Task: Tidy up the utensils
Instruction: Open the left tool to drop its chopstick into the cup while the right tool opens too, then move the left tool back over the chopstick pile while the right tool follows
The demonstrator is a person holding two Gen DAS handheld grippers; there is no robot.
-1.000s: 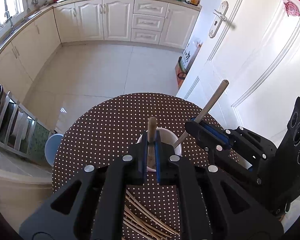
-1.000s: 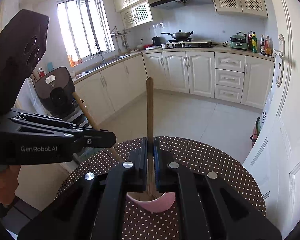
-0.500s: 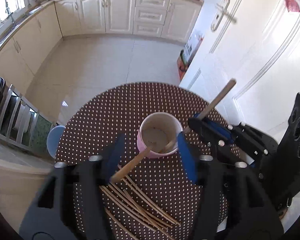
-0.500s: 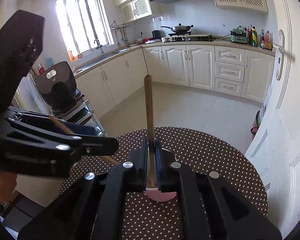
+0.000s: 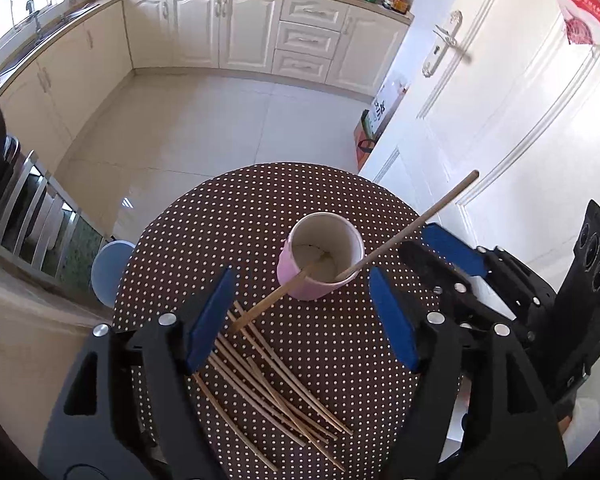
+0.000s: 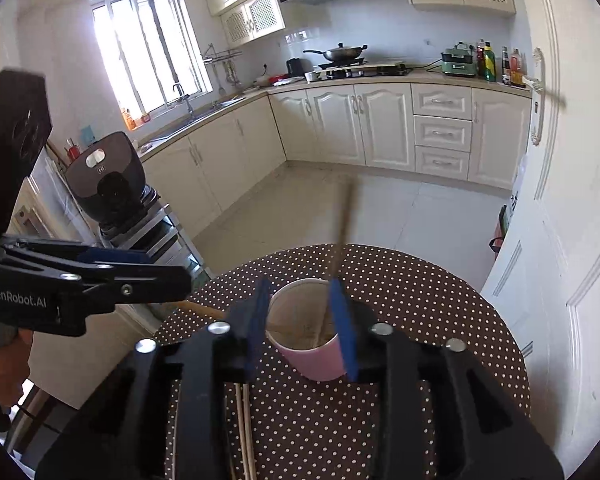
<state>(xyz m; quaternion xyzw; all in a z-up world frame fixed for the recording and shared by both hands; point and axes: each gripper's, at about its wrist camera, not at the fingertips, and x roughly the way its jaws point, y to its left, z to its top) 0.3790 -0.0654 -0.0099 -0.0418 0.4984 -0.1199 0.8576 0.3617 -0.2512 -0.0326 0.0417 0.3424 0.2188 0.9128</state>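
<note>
I am holding my left gripper (image 5: 302, 316) above the round table (image 5: 204, 224) with its brown, white-dotted cloth, and its jaws are opening wide with nothing pressed between the blue pads (image 5: 210, 322). Between and below them I am seeing the pink cup (image 5: 320, 260) standing upright near the table's middle. 2 wooden utensils are leaning in it: one handle (image 5: 276, 300) is tilting out over the near rim toward my left gripper, touching neither pad, and the other handle (image 5: 416, 222) is slanting up to the right over the far rim, passing beside my right gripper (image 5: 440, 252). A loose pile of chopsticks (image 5: 276, 384) is lying flat on the cloth just in front of the cup, fanned out beneath my left gripper.

My right gripper (image 6: 302, 328) is also opening its jaws. From its own view the pads (image 6: 342, 328) are standing on either side of the cup (image 6: 316, 356) without pressing on it, and the blurred upright handle (image 6: 342, 228) is rising just beside the right pad; I cannot tell whether it is touching it. 2 chopsticks (image 6: 244, 428) are showing under this gripper.
</note>
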